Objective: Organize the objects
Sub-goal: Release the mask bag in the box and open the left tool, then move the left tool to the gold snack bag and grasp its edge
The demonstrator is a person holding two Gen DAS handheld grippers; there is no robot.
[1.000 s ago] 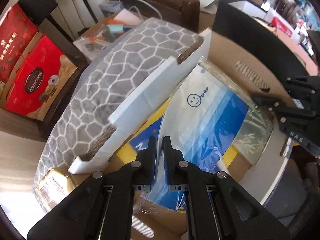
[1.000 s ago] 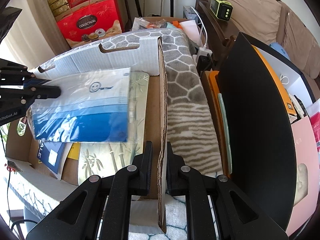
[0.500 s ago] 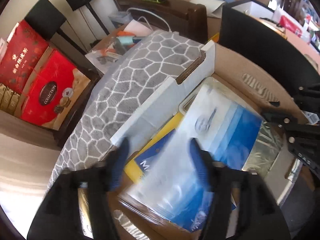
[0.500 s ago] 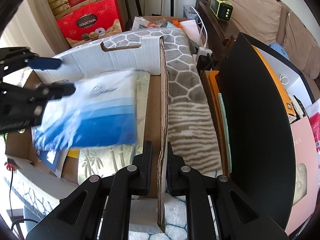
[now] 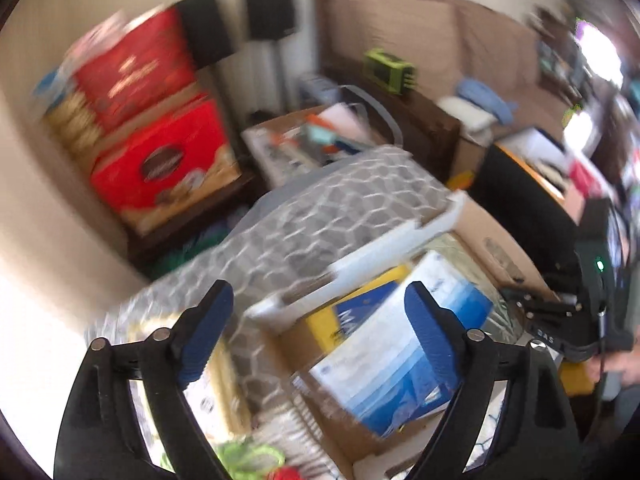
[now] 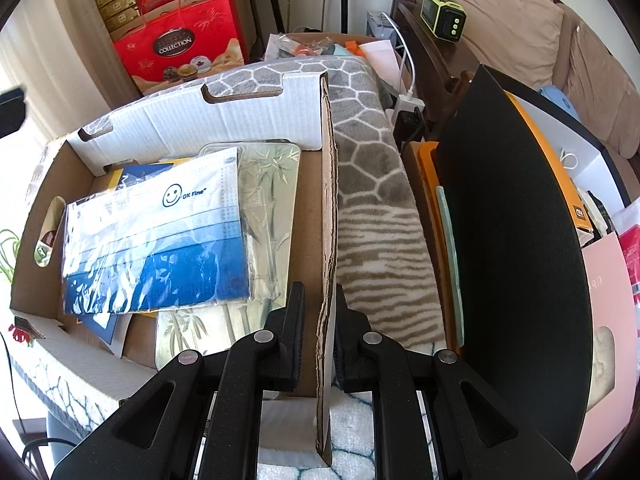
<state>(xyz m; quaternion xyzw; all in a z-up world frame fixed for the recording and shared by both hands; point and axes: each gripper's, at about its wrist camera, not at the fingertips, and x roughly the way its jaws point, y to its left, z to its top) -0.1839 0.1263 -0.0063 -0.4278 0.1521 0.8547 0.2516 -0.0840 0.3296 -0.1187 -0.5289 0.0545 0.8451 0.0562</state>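
A clear packet of blue and white face masks [image 6: 160, 236] lies flat in the open cardboard box [image 6: 192, 120], on top of a bamboo-print tin [image 6: 268, 208] and a blue and yellow booklet [image 6: 132, 172]. The packet also shows in the blurred left wrist view [image 5: 400, 356]. My left gripper [image 5: 318, 316] is open and empty, held above and back from the box. My right gripper [image 6: 318, 304] is shut on the box's right side wall [image 6: 329, 208], near its front end.
The box rests on a grey patterned blanket [image 6: 372, 184]. A black and orange board [image 6: 516, 248] stands close on the right. Red gift boxes [image 6: 180, 44] stand behind, a box of clutter [image 6: 312, 46] beyond the blanket, and a green device [image 6: 442, 16] on the dark wood headboard.
My left gripper opened, let go of the mask packet and pulled up and back. The packet dropped flat into the box. My right gripper stayed clamped on the box wall.
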